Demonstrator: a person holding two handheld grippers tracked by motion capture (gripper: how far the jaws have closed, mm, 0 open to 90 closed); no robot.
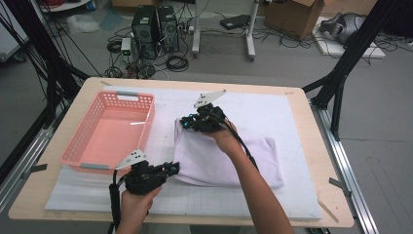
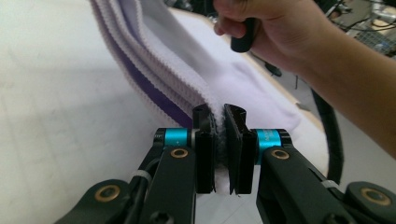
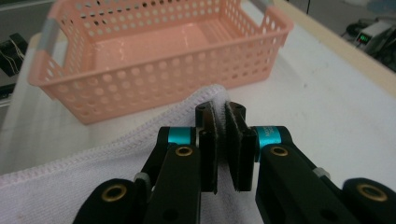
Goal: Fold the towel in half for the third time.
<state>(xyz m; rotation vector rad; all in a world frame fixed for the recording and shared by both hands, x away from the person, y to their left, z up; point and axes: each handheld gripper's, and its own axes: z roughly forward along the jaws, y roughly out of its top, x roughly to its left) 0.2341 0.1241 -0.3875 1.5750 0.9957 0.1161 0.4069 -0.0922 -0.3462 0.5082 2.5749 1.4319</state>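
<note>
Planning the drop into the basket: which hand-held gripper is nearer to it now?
Left. The left hand-held gripper grips the towel corner just off the pink basket near edge; the right hand-held gripper holds the far corner, a gap beside its right wall.

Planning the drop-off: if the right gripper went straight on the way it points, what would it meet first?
Likely the pink basket: its near wall lies straight ahead of the right gripper, shut on the towel.
</note>
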